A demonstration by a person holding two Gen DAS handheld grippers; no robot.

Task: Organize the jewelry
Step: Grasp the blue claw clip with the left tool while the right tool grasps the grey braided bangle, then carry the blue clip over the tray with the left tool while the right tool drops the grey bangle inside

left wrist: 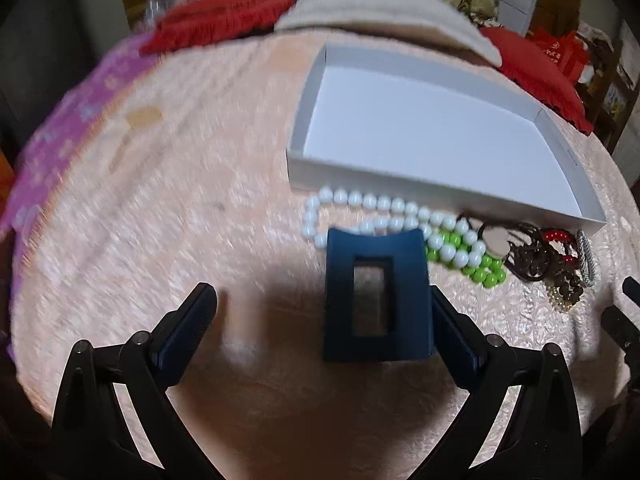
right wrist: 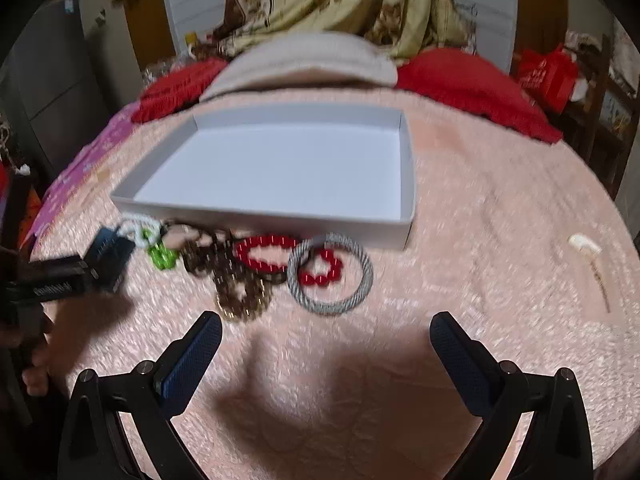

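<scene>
Bed: your pink textured bedspread carries everything.
Box: shallow white cardboard tray — nothing inside.
Jewelry: white bead necklace, green bead strand, red bead bracelet and grey woven bangle lie along its near wall.
Blocker: dark blue rectangular case touches your left gripper's right finger.
Grippers: your left and right gripper both spread wide.

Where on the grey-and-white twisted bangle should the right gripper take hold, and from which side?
Grip the near arc of the grey-and-white twisted bangle, coming from above with one of the fingers inside the ring and one outside. It lies flat on the pink bedspread, so its thin rim is the only graspable part. The near arc is clear, while the far arc overlaps the red bead bracelet.
</scene>
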